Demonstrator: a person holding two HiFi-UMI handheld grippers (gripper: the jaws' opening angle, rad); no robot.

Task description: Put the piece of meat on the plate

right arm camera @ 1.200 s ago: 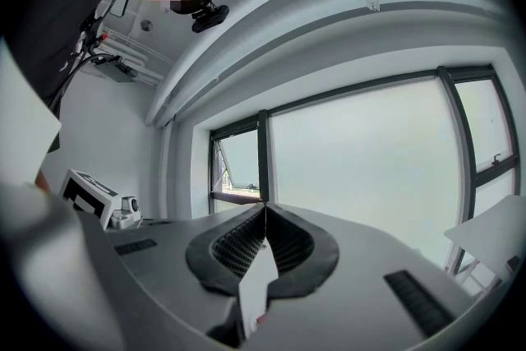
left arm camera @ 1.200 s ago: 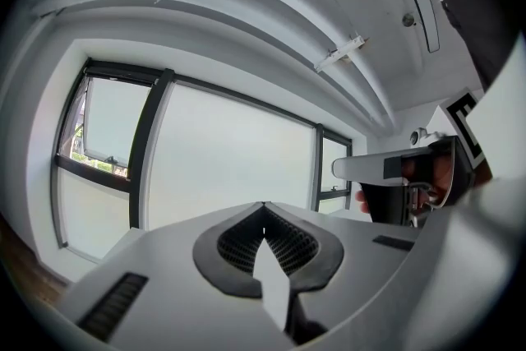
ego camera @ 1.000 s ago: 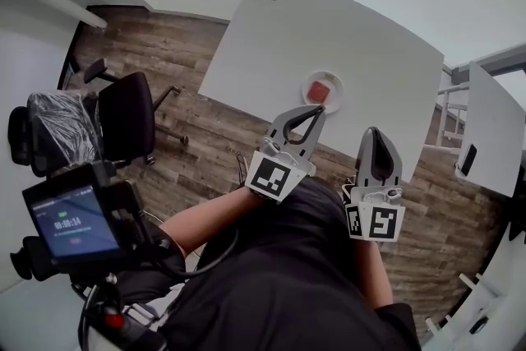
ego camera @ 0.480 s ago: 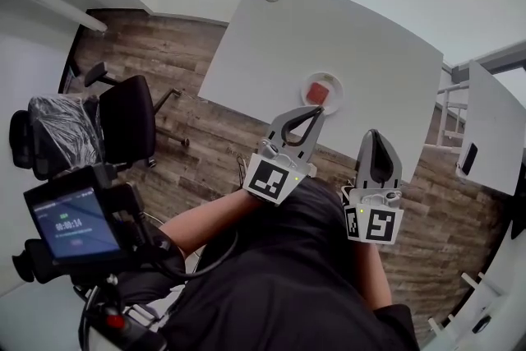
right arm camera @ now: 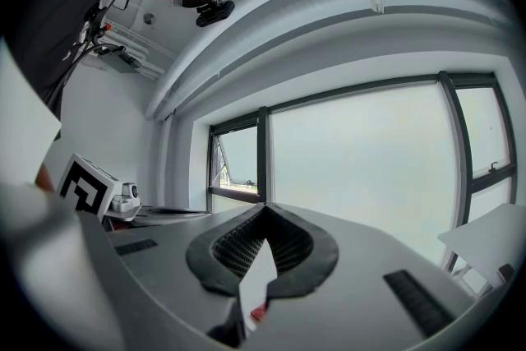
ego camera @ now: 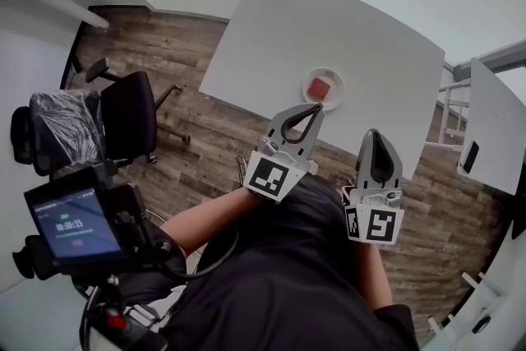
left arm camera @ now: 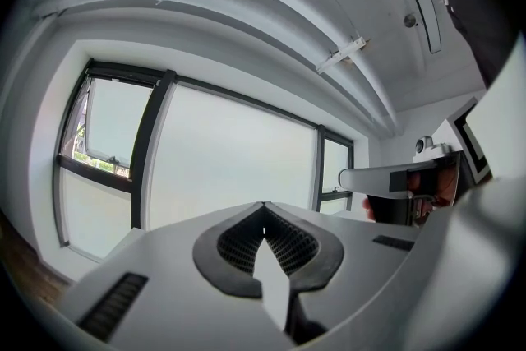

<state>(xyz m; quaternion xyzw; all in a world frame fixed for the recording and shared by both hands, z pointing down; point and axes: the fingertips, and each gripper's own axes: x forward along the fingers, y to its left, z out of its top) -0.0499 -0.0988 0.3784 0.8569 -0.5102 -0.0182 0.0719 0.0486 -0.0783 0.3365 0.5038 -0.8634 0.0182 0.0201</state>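
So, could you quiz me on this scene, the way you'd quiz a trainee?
1. True or false: the meat lies on the plate.
2. The left gripper and the right gripper are: A both open, B both shut, C one open and one shut.
3. Fill in: the plate stands on a white ____.
Key: 1 true; 2 B; 3 table.
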